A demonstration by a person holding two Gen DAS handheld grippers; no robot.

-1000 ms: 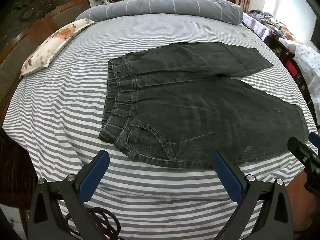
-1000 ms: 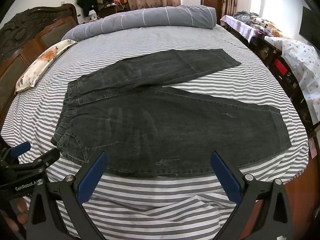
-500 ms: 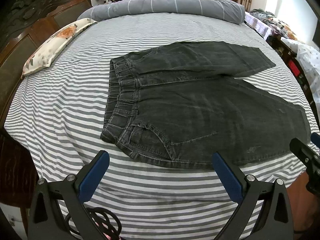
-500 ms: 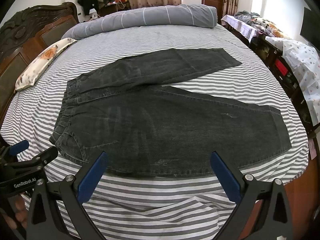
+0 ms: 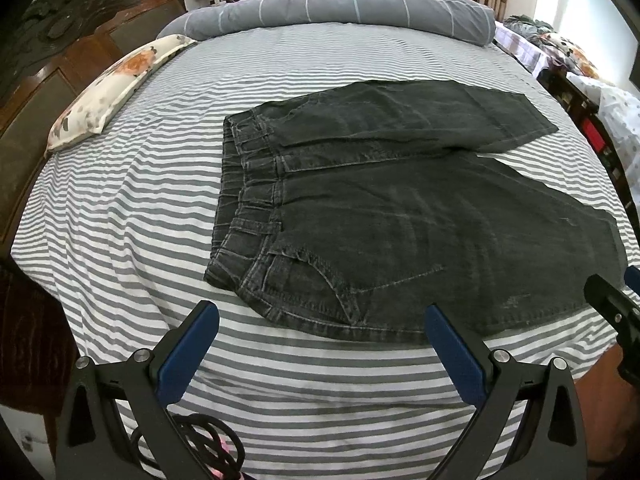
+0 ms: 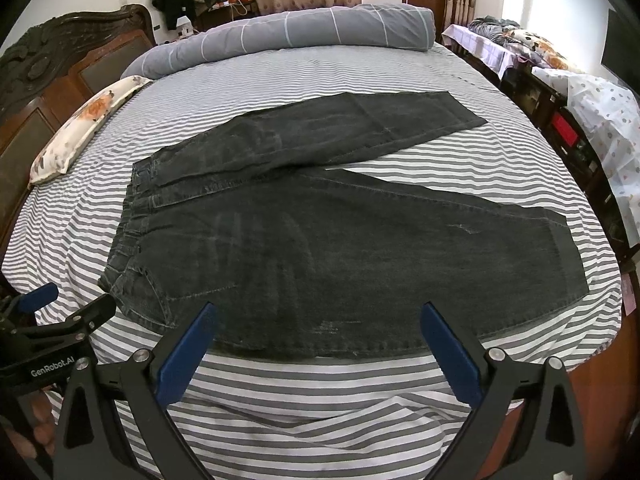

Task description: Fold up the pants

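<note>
Dark grey jeans lie flat on the striped bed, waistband to the left, legs spread in a V toward the right. They also show in the right wrist view. My left gripper is open and empty, hovering just short of the near waistband corner and pocket. My right gripper is open and empty, just short of the near leg's lower edge. The left gripper shows at the left of the right wrist view. The right gripper shows at the right edge of the left wrist view.
A grey-and-white striped bed sheet covers the bed. A floral pillow lies at the far left by the dark wooden headboard. A rolled grey duvet lies along the far side. Cluttered furniture stands to the right.
Both grippers have eased slightly forward toward the jeans; the jeans sit a little lower and nearer in both views. The jeans themselves have not moved.
</note>
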